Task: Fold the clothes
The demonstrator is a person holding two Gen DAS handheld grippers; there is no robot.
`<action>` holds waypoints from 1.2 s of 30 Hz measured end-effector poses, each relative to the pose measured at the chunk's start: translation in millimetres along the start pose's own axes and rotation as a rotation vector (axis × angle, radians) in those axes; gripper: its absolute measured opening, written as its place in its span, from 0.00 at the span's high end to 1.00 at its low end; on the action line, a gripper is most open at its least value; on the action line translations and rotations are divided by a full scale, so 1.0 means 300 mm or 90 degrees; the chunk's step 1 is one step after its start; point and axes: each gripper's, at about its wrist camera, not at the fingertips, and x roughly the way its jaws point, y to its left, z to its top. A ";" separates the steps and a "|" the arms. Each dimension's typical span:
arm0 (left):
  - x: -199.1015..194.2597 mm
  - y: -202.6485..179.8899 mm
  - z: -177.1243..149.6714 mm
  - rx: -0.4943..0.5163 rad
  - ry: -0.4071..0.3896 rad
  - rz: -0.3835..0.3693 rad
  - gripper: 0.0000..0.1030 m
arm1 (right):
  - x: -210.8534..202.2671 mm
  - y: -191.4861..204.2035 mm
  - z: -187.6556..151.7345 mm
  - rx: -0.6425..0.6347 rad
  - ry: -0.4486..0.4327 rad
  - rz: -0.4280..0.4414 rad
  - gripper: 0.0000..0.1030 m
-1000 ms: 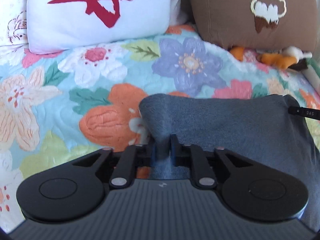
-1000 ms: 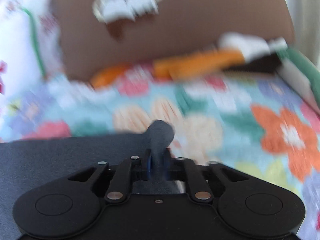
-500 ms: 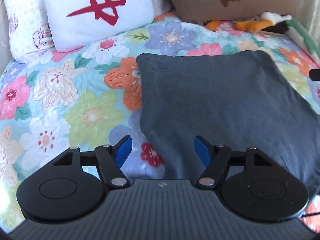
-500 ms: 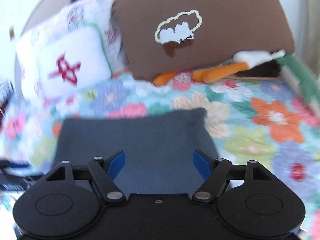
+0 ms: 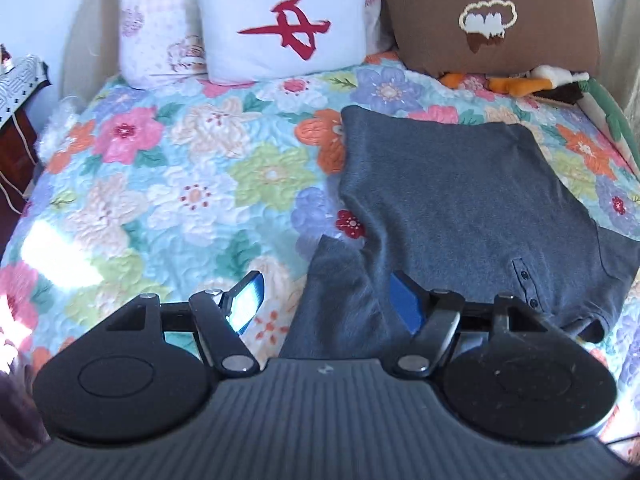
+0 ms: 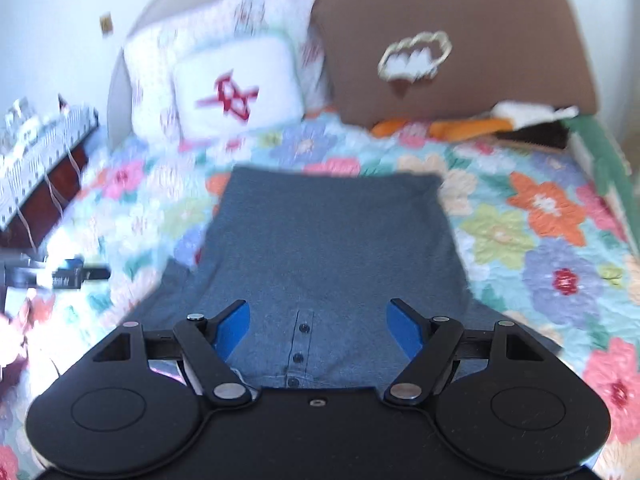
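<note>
Folding stands between grips: the grey shirt (image 5: 460, 200) lies spread on the bed, front up, and neither tool has hold of it.

Step in hand, as judged: the cloth is laid out and ready for a first fold; no crease yet shows across the body. The next move likely calls for both tools to come down on an edge or a sleeve and pinch cloth cleanly, one layer set apart from the quilt beneath.

Bed, with floral quilt (image 5: 168, 184): carries everything; large flowers in pink, orange, green and lilac on pale blue. A bright patch of sun falls on its near left part.

Shirt: right of the bed's middle, hem toward the pillows, collar and button placket (image 6: 300, 352) toward the cameras. One sleeve (image 5: 340, 304) sticks out on the near left side.

Brown cushion (image 5: 488, 20): at the head of the bed, right, with a cream and brown stitched motif.

White pillow (image 5: 284, 28): head of the bed, centre, red mark on it; a pale flowered pillow stands behind it.

Dark side cabinet (image 5: 16, 120): beside the bed, left edge, patterned cloth on top.

Soft toy (image 5: 516, 82): orange and white, lying under the brown cushion.

Left hand-held gripper (image 5: 328, 304): jaws wide apart, over the sleeve, gripping nothing.

Right hand-held gripper (image 6: 316, 328): jaws opening, wide, over the placket; cloth shows between them but is not pinched. That view is blurred.
</note>
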 end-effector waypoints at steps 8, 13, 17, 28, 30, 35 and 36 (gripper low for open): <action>-0.138 0.023 -0.079 -0.035 0.026 -0.041 0.33 | -0.242 -0.086 -0.082 0.057 -0.026 -0.001 0.17; -0.064 -0.029 -0.146 -0.021 0.066 -0.050 0.27 | -0.205 -0.052 -0.148 -0.009 -0.004 -0.077 0.14; 0.062 -0.076 -0.224 -0.011 0.125 -0.042 0.27 | -0.030 -0.008 -0.220 -0.059 0.054 -0.062 0.14; 0.196 -0.066 -0.282 -0.072 0.134 -0.022 0.27 | 0.353 0.251 -0.211 -0.232 0.032 0.113 0.15; 0.205 -0.044 -0.273 -0.097 0.135 -0.036 0.27 | 0.391 0.275 -0.215 -0.247 0.013 0.132 0.15; 0.229 0.025 -0.252 -0.163 0.137 -0.011 0.27 | 0.468 0.246 -0.263 -0.162 0.018 0.217 0.15; 0.231 0.026 -0.246 -0.154 0.130 0.012 0.27 | 0.486 0.253 -0.269 -0.169 0.025 0.221 0.15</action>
